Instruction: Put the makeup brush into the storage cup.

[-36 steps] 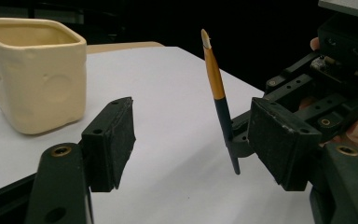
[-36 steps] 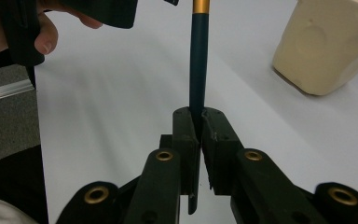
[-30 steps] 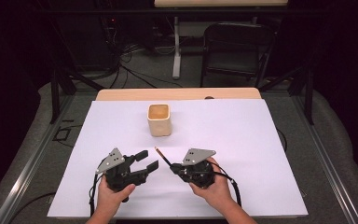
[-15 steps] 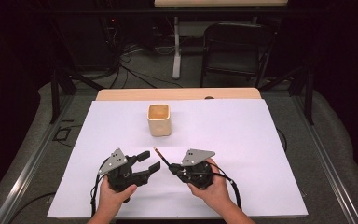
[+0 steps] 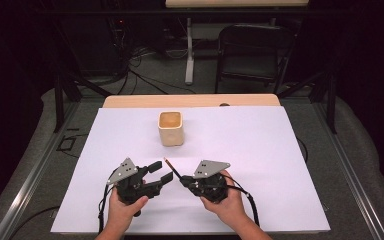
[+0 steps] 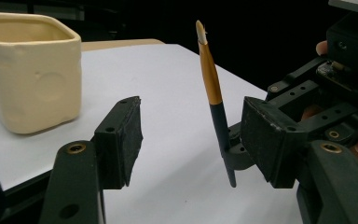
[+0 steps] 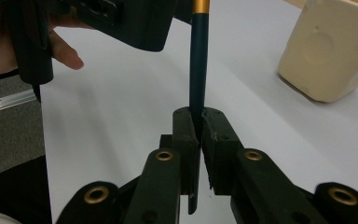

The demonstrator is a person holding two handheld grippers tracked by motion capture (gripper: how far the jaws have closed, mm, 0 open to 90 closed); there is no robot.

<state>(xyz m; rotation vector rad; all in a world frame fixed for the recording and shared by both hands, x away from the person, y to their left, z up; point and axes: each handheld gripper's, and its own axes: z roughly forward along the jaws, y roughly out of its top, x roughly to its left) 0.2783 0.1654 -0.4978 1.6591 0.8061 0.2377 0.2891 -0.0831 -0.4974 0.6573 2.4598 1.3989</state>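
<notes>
High view: one brush [image 5: 171, 168], one cup [image 5: 170, 128]

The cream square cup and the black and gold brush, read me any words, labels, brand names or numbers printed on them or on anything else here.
None: no readable text in any view.
Cream square ceramic cup: only a plain round dent on its side, no lettering.
Black and gold thin brush: no markings.
White table cover: blank.

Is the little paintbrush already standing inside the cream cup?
No, the paintbrush is clamped between the right tongs, off to the side of the cream cup.
</notes>
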